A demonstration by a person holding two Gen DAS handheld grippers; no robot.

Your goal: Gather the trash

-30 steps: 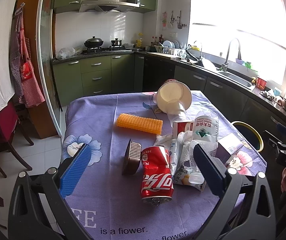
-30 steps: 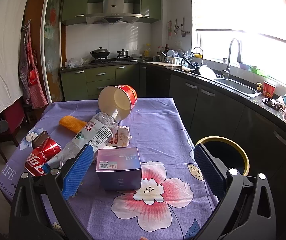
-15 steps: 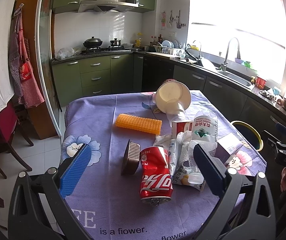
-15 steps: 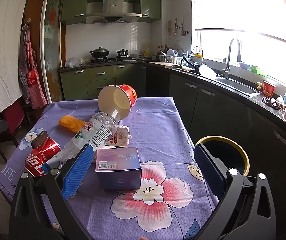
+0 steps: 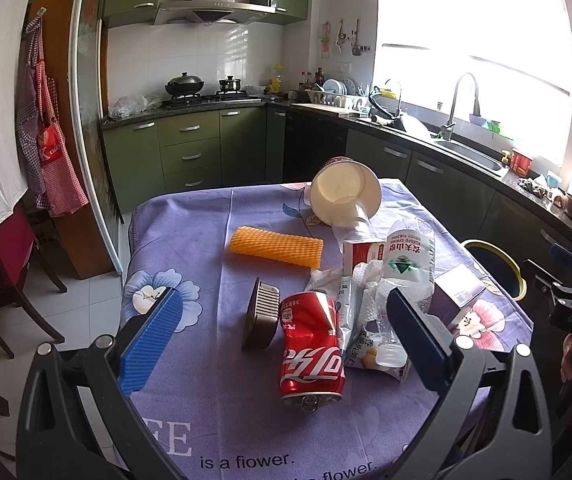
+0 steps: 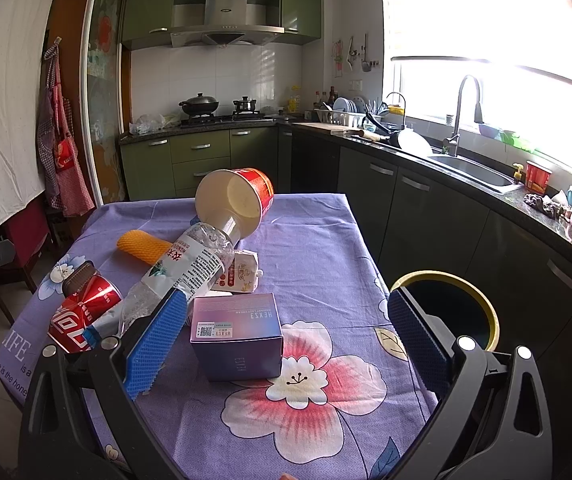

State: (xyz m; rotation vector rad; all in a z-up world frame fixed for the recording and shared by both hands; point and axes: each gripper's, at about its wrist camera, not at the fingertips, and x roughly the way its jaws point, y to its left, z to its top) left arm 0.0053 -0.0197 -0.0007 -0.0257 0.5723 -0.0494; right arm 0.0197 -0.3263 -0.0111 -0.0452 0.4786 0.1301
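Observation:
Trash lies on a purple flowered tablecloth (image 5: 189, 240). A crushed red cola can (image 5: 312, 346) lies nearest my left gripper (image 5: 286, 340), which is open and empty just short of it. Beside the can are a brown ribbed tin (image 5: 261, 314), crumpled wrappers (image 5: 360, 312), a clear plastic bottle (image 5: 406, 260), an orange foam net (image 5: 275, 246) and a tipped paper bowl (image 5: 344, 198). My right gripper (image 6: 290, 336) is open and empty, with a purple box (image 6: 237, 334) between its fingers. The bottle (image 6: 183, 266) and can (image 6: 81, 314) lie left of it.
A yellow-rimmed bin (image 6: 446, 308) stands on the floor right of the table; it also shows in the left wrist view (image 5: 494, 264). Dark kitchen cabinets and a sink counter (image 6: 466, 168) run along the right. A red chair (image 5: 1, 256) stands left of the table.
Both views shifted only slightly; the left gripper has eased a little closer to the can. Nothing on the table has moved.

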